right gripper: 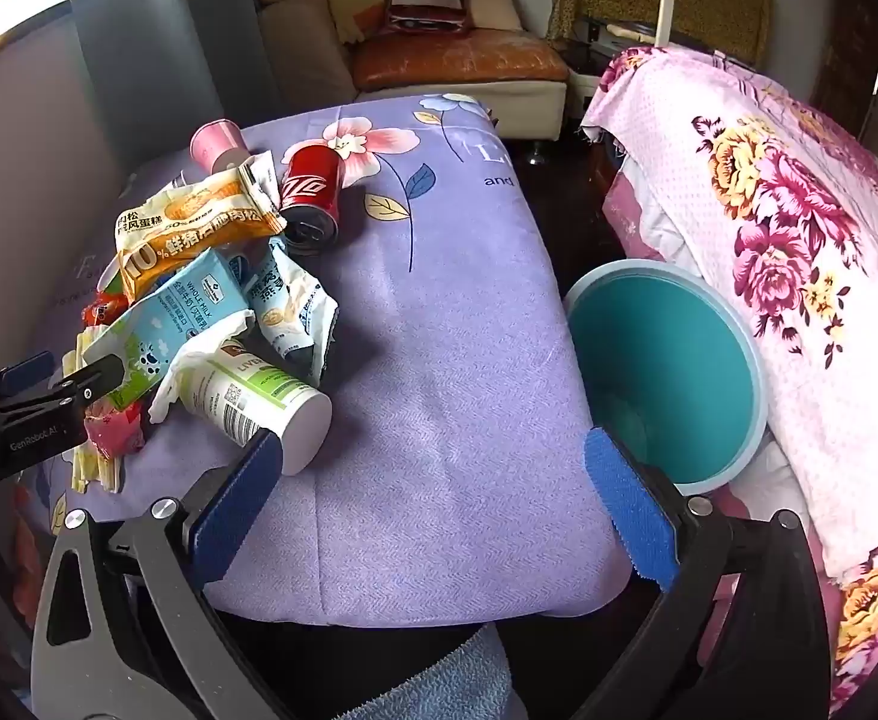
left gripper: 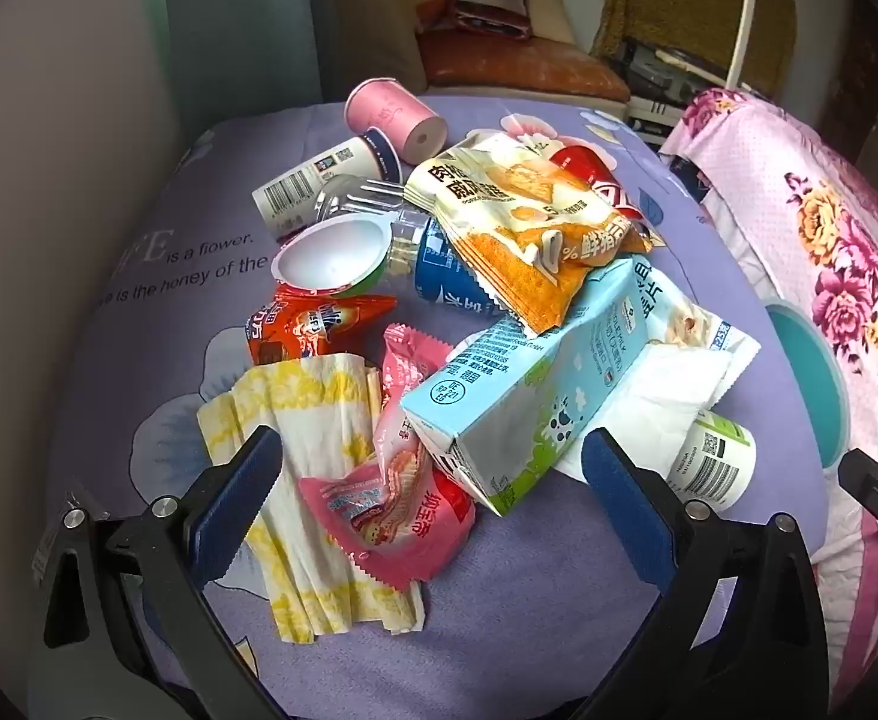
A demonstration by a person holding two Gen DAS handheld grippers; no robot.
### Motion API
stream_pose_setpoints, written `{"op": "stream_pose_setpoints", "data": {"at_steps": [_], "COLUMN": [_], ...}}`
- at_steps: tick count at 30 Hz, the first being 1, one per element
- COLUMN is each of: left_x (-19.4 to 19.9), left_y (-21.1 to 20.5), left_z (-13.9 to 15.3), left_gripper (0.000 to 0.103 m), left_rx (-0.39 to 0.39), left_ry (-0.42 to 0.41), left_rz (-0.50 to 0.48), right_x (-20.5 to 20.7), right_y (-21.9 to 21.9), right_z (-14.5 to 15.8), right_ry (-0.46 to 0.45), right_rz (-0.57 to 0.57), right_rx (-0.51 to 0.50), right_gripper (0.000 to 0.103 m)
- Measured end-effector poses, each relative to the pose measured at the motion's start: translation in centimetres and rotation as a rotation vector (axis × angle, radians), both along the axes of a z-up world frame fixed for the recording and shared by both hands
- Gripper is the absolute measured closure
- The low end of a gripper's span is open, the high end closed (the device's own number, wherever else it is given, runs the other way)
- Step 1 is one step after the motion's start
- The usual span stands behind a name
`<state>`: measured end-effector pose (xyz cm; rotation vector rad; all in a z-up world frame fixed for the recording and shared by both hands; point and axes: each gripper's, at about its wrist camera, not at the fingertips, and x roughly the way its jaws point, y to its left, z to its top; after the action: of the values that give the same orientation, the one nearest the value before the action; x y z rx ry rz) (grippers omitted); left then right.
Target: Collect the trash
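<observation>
Left gripper [left gripper: 430, 483]: jaws wide open, holding nothing, hanging low over the near side of the trash pile, with the pink wrapper and the milk carton's near end between them.
Right gripper [right gripper: 433, 498]: jaws wide open, holding nothing, over a bare part of the purple cloth; the white bottle lies just by its left finger.
Trash pile [left gripper: 439, 300]: heaped on the left part of the bench [right gripper: 439, 360], which has a purple flower cloth on it.
Milk carton [left gripper: 523, 384]: light blue, lying on its side on top of other trash.
Pink wrapper [left gripper: 397, 480]: crumpled, touching the carton's near end.
Yellow and white paper [left gripper: 301, 450]: flat, partly under the pink wrapper.
Orange snack bag [left gripper: 523, 222]: on top, at the back of the pile.
Red can [right gripper: 310, 195]: on its side at the pile's far edge.
White bottle [right gripper: 259, 402]: on its side at the near right edge of the pile.
Pink roll [left gripper: 391, 120]: farthest back; maybe ribbon or tape, hard to tell.
Teal bin [right gripper: 667, 372]: right of the bench, between it and a flowery pink blanket [right gripper: 799, 240], mouth facing the camera.
</observation>
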<state>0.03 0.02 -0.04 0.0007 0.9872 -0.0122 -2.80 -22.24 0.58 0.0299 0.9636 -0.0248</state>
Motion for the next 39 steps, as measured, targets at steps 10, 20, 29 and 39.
{"op": "stream_pose_setpoints", "data": {"at_steps": [10, 20, 29, 39], "left_x": [-0.4, -0.2, -0.1, 0.0], "left_y": [-1.0, -1.4, -1.7, -1.8], "left_z": [0.6, 0.6, 0.8, 0.6], "left_gripper": [0.003, 0.003, 0.003, 0.003], "left_rx": [0.005, 0.010, 0.009, 0.006], "left_ry": [-0.006, -0.001, -0.002, 0.005], "left_rz": [-0.021, -0.039, -0.053, -0.059], "right_x": [-0.1, 0.2, 0.3, 0.2], "right_y": [-0.7, -0.9, -0.8, -0.8], "right_z": [0.6, 0.6, 0.5, 0.3], "right_ry": [0.001, 0.012, 0.013, 0.019], "right_rz": [-0.017, -0.028, -0.029, -0.020], "right_rx": [0.005, 0.009, 0.010, 0.012], "right_gripper": [0.006, 0.006, 0.006, 0.006]}}
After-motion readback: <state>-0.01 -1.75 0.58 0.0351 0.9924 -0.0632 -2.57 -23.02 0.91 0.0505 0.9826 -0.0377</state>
